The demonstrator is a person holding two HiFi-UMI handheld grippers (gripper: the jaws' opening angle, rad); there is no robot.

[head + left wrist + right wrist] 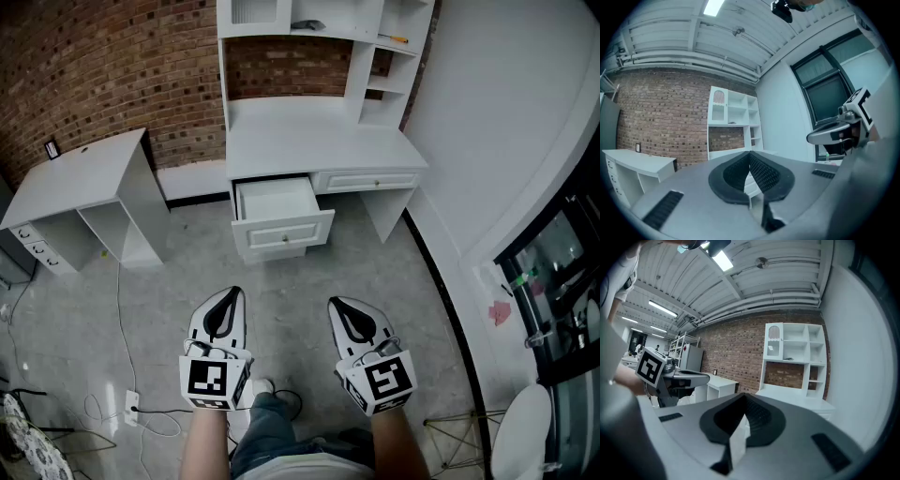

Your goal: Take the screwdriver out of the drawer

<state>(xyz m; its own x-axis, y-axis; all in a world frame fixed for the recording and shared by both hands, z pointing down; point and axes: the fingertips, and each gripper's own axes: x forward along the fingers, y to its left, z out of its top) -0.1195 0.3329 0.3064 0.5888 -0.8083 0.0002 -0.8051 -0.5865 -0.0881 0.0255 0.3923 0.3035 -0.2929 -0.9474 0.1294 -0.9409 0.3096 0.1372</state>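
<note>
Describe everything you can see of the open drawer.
The drawer is white and looks like painted wood. It is pulled well out from the left side of the desk, level and straight. Its panelled front carries a small knob. The inside shows only bare white. Nothing but the desk touches it.

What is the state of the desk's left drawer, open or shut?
Open. The drawer is pulled out from the desk, its inside visible from above.
</note>
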